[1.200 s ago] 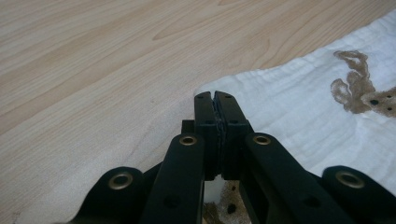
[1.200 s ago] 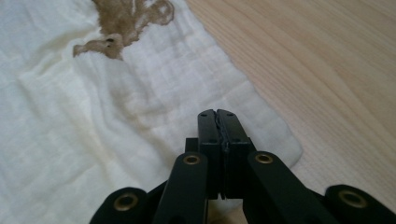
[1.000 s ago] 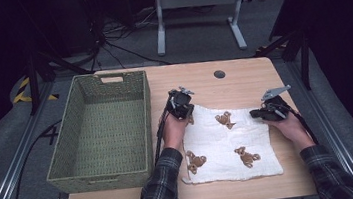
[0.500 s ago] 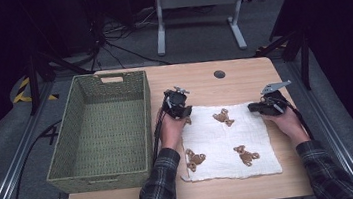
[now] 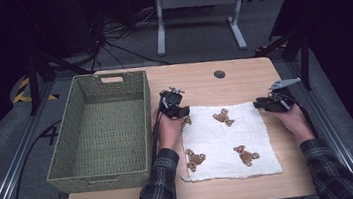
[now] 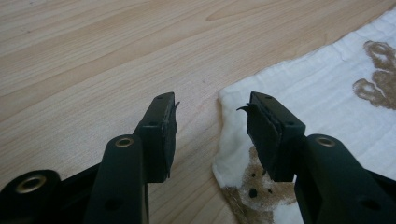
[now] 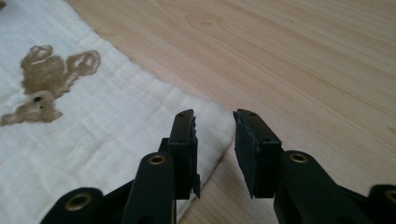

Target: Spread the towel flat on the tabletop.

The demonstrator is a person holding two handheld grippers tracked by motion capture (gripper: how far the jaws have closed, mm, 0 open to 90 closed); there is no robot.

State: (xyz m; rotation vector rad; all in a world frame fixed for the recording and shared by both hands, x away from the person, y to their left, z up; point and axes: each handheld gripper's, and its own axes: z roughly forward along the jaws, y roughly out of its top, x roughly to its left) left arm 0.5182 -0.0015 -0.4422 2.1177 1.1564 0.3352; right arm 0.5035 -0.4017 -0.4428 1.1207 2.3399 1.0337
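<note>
cloth (image 6: 327, 88): cut off right and bottom (left gripper view) | bear print (image 6: 254, 196): partly behind jaw

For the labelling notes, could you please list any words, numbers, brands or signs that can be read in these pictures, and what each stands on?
None: no word, number or brand can be read.
The cloth bears only brown bear prints, no lettering.
The basket, the table and both grippers show no label.
</note>
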